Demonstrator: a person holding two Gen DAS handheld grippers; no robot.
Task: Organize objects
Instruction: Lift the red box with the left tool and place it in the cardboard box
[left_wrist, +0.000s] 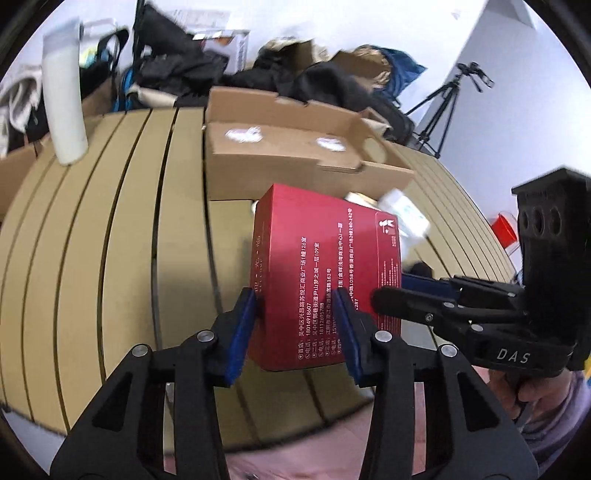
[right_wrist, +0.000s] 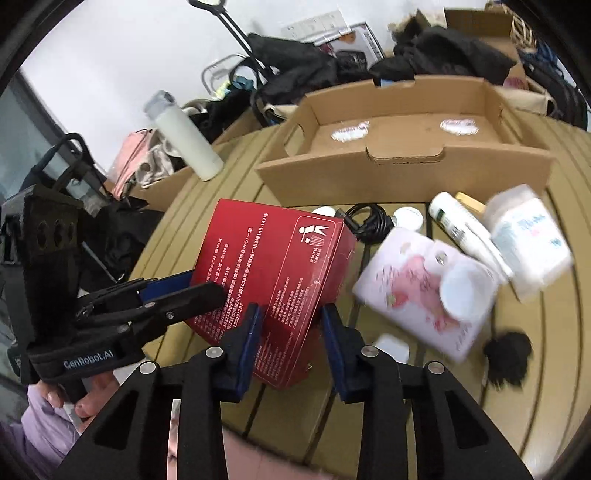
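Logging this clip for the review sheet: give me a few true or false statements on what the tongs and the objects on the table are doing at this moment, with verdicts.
1. Both tongs grip the red box. True: the left tongs and the right tongs each have their blue pads against it.
2. The red box is already inside the cardboard tray. False: it is held in front of the cardboard tray, outside it.
3. The cardboard tray holds a white bottle. False: only two pale stickers show on its floor; the white bottle stands on the table to its left.
4. A black cable lies on the table behind the red box. True.
5. The pink-and-white pack lies right of the red box. True.
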